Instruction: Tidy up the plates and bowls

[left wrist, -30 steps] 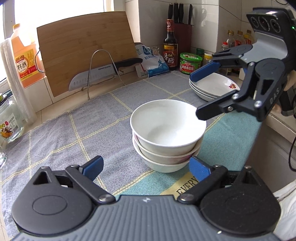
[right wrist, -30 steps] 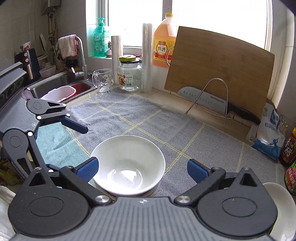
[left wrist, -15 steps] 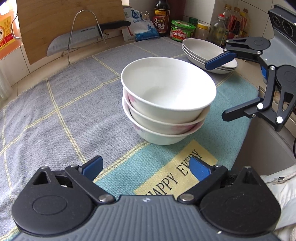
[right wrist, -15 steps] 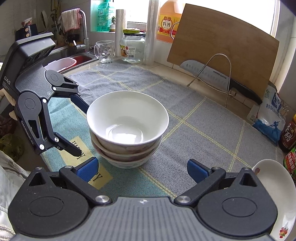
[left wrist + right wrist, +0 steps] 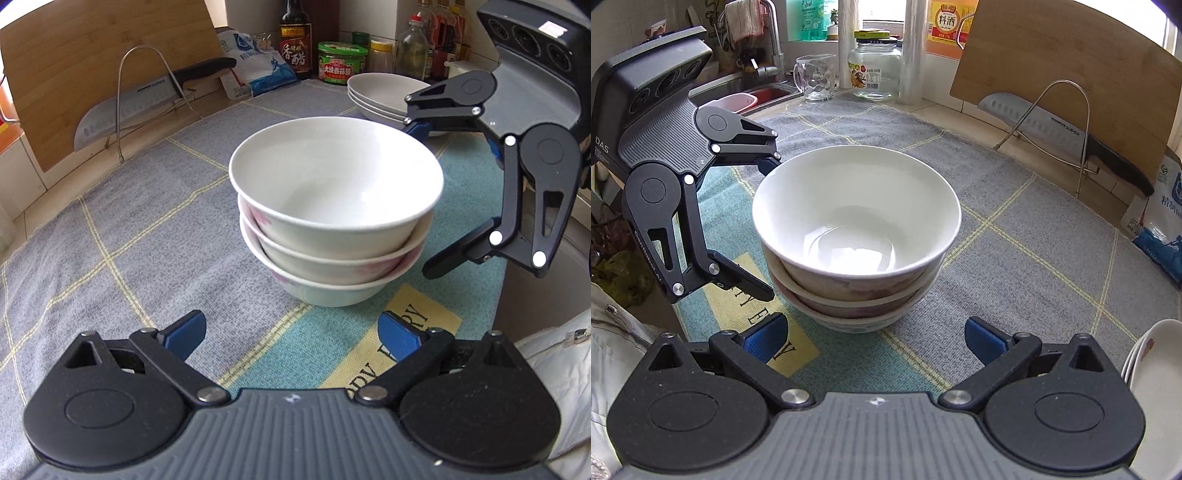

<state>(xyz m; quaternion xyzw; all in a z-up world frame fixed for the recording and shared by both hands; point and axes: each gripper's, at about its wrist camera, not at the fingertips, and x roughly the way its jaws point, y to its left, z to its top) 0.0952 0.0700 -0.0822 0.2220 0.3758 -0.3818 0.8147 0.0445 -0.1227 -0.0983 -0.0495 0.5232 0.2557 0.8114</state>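
A stack of three white bowls (image 5: 332, 221) stands on the checked cloth (image 5: 129, 221); it also shows in the right wrist view (image 5: 855, 236). My left gripper (image 5: 291, 334) is open and empty just in front of the stack. My right gripper (image 5: 873, 338) is open and empty on the stack's other side. Each gripper shows in the other's view, the right one (image 5: 424, 199) and the left one (image 5: 768, 225), with its fingers close to the bowls' sides. A stack of white plates (image 5: 384, 94) sits behind the bowls, and at the right edge of the right wrist view (image 5: 1156, 373).
A cutting board (image 5: 1067, 74) and a knife (image 5: 1063, 133) on a wire rack stand at the back. Bottles and jars (image 5: 341, 66) line the wall. A glass jar (image 5: 873, 70), a glass mug (image 5: 814, 75) and a sink (image 5: 738, 99) lie beyond the cloth.
Both grippers have dropped lower and moved in closer to the bowl stack, one on each side. Both stay open. The bowls have not moved.
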